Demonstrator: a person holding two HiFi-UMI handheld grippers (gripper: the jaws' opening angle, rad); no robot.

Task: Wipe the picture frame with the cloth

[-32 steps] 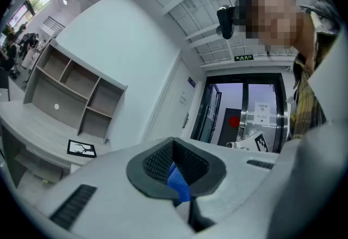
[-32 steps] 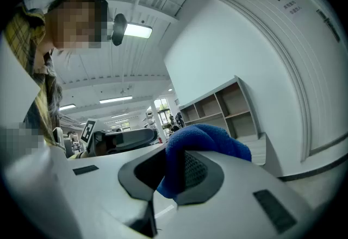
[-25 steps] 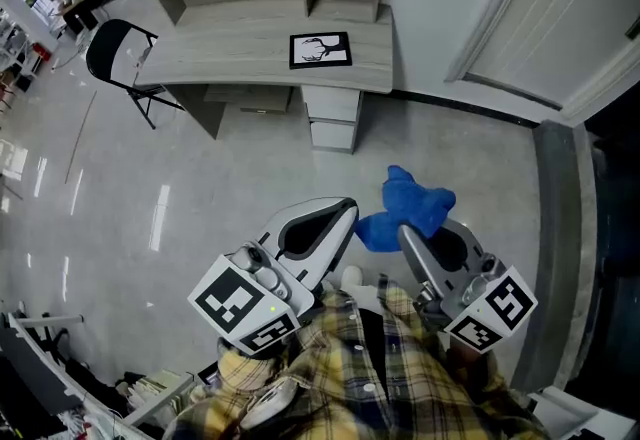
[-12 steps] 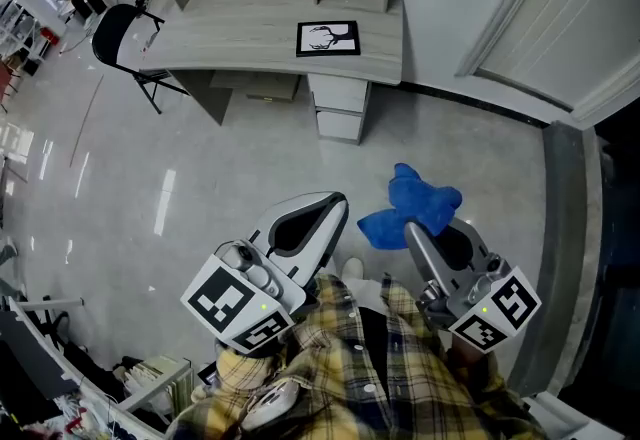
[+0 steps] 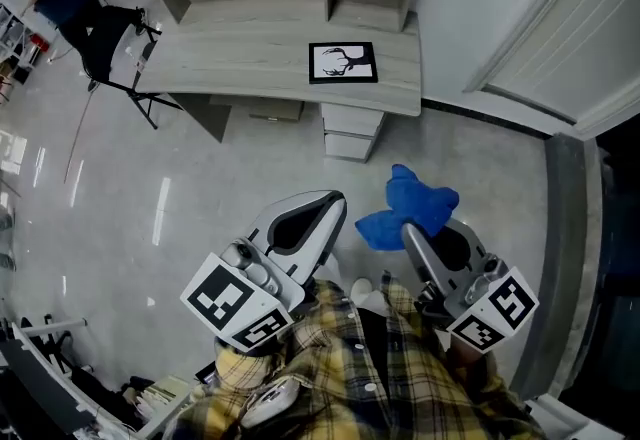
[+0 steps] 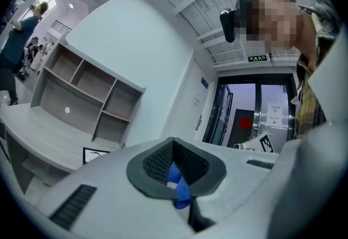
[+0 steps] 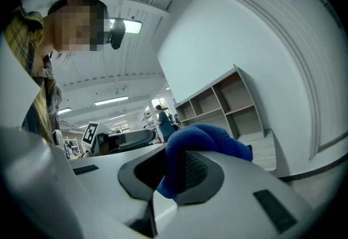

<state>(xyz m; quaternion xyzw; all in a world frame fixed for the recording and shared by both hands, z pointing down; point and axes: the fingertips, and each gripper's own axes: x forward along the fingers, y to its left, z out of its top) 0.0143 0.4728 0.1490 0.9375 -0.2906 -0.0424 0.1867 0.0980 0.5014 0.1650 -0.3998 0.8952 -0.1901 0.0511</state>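
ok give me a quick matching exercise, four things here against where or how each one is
1 picture frame
2 cloth
3 left gripper
4 chair

A jaws shut
B flat on the desk
C on the floor by the desk's left end
D clamped in the right gripper

Pairs: 1-B, 2-D, 3-A, 4-C

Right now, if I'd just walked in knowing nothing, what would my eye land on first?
The bright blue cloth stands out most, bunched in the right claw low in the head view. Next is the black picture frame with an antlered animal on white, lying flat on the pale desk ahead. The left claw beside the cloth is shut and empty.
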